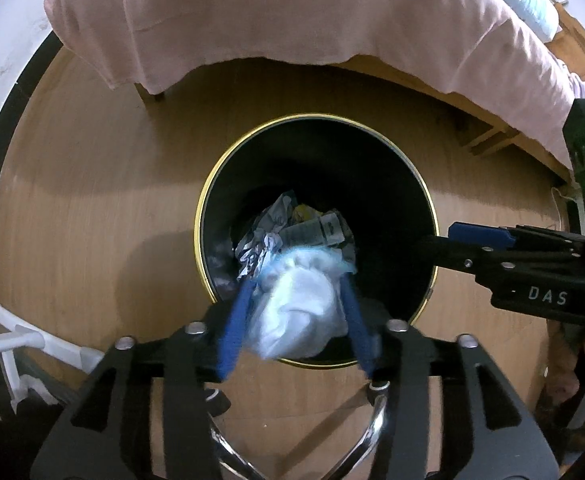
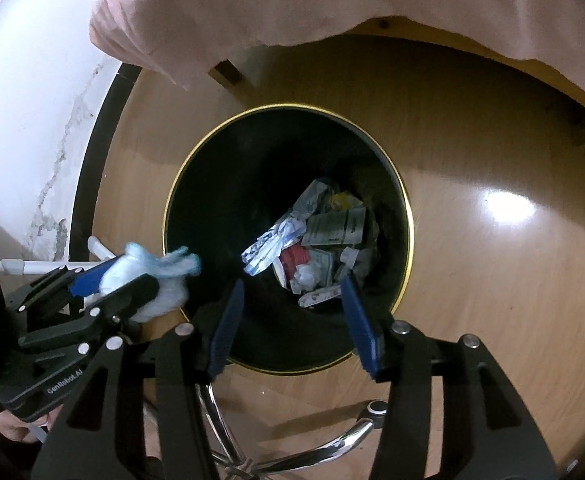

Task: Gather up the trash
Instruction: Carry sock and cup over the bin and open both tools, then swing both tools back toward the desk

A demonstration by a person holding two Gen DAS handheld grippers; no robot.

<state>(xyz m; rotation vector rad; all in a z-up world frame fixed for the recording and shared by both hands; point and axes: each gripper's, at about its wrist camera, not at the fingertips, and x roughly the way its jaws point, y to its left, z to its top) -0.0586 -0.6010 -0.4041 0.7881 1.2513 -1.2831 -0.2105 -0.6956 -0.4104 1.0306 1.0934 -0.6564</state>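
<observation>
A black round bin with a gold rim stands on the wooden floor and holds crumpled papers and wrappers. My left gripper is shut on a white and pale blue wad of tissue and holds it over the bin's near rim; the wad also shows in the right wrist view. My right gripper is open and empty above the bin's near side; it enters the left wrist view from the right.
A pink cloth hangs over a wooden bed frame behind the bin. A white wall and white rack are at left. Chrome chair legs lie below the grippers.
</observation>
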